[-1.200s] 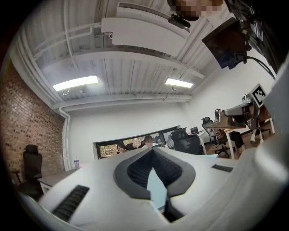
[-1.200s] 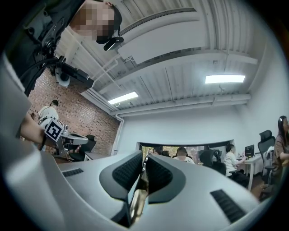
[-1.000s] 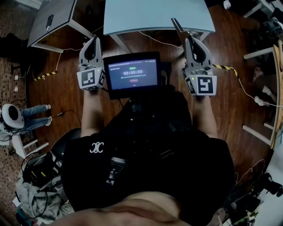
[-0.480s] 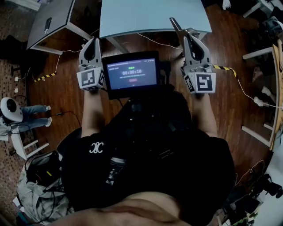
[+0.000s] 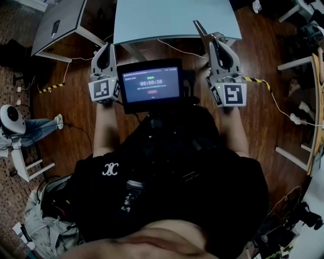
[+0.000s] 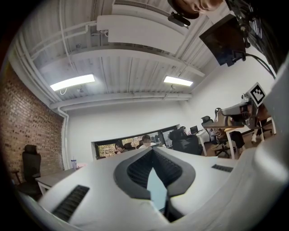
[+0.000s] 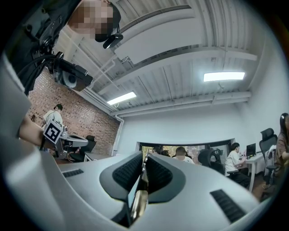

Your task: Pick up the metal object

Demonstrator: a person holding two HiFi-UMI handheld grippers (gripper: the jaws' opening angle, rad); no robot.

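In the head view my right gripper (image 5: pixel 214 38) is raised in front of me, shut on a thin flat metal object (image 5: pixel 199 27) that sticks out past its tips over the near edge of a light blue table (image 5: pixel 172 15). In the right gripper view the gripper (image 7: pixel 143 159) points up into the room, and the shiny metal object (image 7: pixel 138 202) runs between the ribbed pads (image 7: pixel 159 173). My left gripper (image 5: pixel 106 48) is held up at the same height, shut with nothing in it. In the left gripper view its tips (image 6: pixel 152 150) meet.
A small screen (image 5: pixel 151 83) is mounted at my chest between the two grippers. A grey table (image 5: pixel 61 20) stands at the far left over a wood floor with cables (image 5: pixel 177 46). White furniture (image 5: pixel 296 60) lines the right side. A person (image 5: pixel 38 129) sits at the left.
My right gripper and the metal object have drifted slightly up and to the left. The left gripper has hardly moved. The seated person's legs at the left have shifted.
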